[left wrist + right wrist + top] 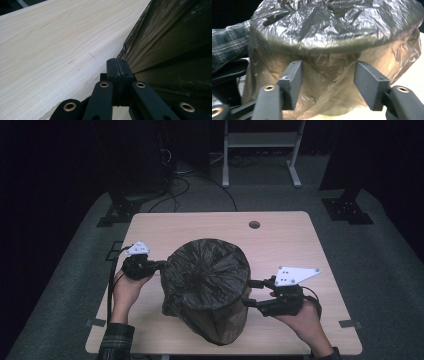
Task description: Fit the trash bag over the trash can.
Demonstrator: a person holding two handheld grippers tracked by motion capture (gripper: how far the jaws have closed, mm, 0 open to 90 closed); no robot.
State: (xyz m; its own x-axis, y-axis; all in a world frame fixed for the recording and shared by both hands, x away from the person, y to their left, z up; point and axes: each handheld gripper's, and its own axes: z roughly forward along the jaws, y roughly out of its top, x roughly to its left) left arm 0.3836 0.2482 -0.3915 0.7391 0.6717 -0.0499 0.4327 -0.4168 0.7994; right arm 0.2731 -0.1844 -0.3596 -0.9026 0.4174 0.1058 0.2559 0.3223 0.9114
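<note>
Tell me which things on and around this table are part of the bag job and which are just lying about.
In the job:
- bin with the dark plastic bag over its top
- left tool, shut at the bag's edge
- right tool, open beside the bag

Lying about:
- table, just the work surface
- white stand on the floor behind
- cables on the floor

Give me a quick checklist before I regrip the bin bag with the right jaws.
1. Left gripper shut at the bag's left side: ok; whether film is pinched, cannot tell.
2. Right gripper jaws open, nothing clamped: ok.
3. Bag film directly ahead of the right jaws: ok.
4. Bag stretched over the bin's top: ok.
5. Bin upright on the table: ok.
6. Bag hem even all round: cannot tell.
</note>
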